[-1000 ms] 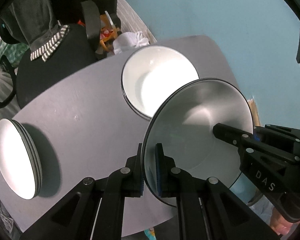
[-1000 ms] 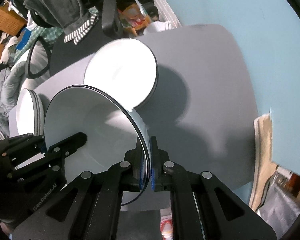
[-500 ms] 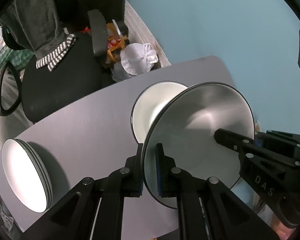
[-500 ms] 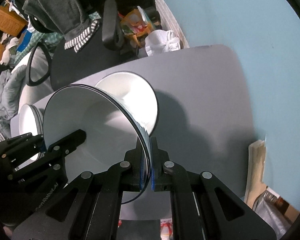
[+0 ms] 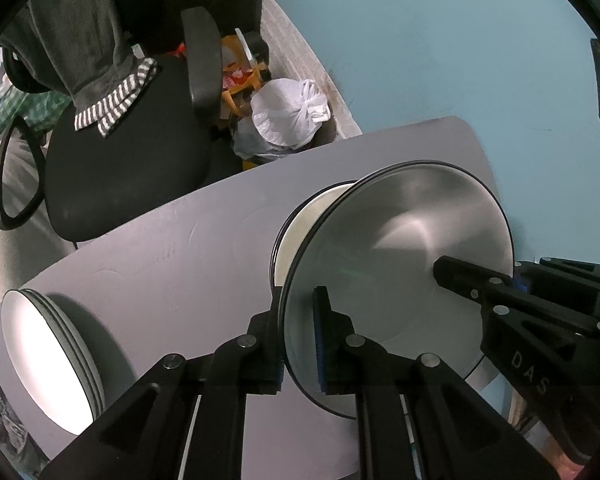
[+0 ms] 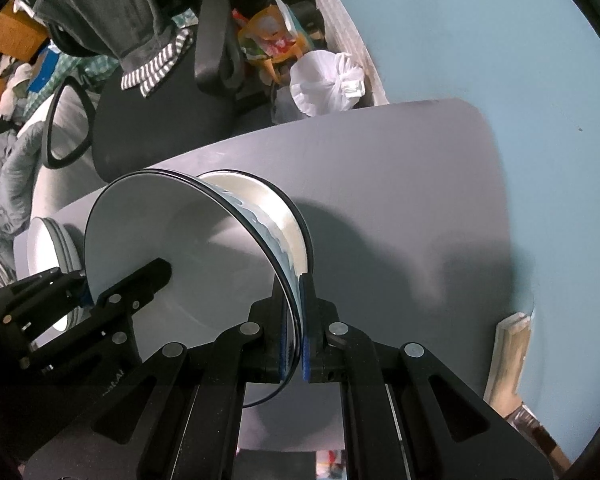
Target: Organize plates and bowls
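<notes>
Both grippers, left and right, are pinching bowl rims at 9 and 3 o'clock; left is loosening, hovering directly above stack.

The held bowl is white inside with a thin black rim, and blue wave-like markings run along its outer wall. The surface is grey. Both grippers are black with blue pads. The wall is light blue, the chair black
</notes>
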